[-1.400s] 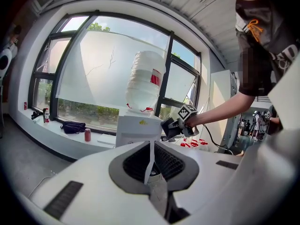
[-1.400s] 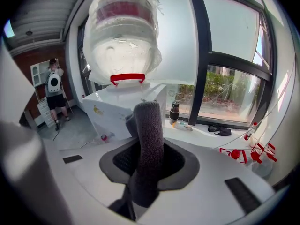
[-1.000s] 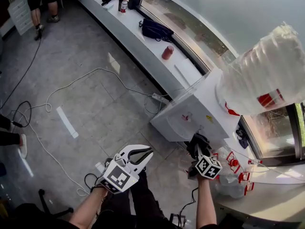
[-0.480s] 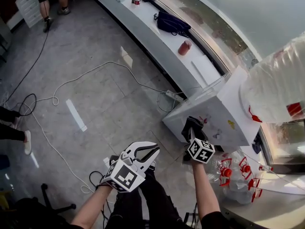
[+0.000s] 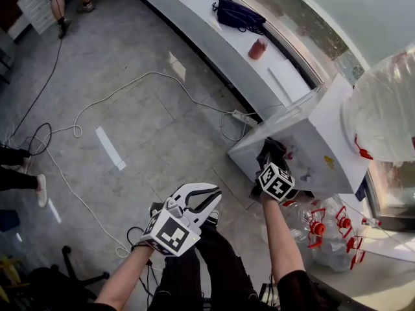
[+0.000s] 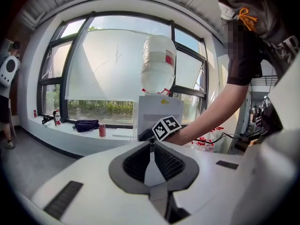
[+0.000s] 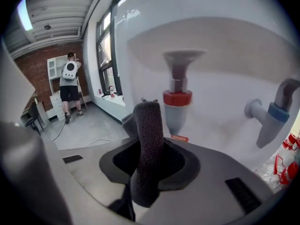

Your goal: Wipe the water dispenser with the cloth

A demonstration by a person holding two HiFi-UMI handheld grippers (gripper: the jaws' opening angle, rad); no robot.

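Left gripper (image 5: pixel 216 194): jaws closed together, nothing between. Held low over floor (image 5: pixel 130 96), well apart from dispenser. Right gripper (image 5: pixel 272 155): clamped on dark cloth (image 7: pixel 147 139), cloth standing upright out of jaws. Cloth at front of white water dispenser (image 5: pixel 324 141), just beside red tap (image 7: pixel 177 102); blue tap (image 7: pixel 275 112) further right. Contact with front not readable. Clear bottle (image 5: pixel 389 102) on top. Beyond: long white surface (image 5: pixel 214 41) with black bag (image 5: pixel 237 13), red cup (image 5: pixel 258 48).

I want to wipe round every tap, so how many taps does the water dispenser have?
2. A red tap stands straight ahead, just behind the cloth, and a blue tap is at the right. No more show in this view.
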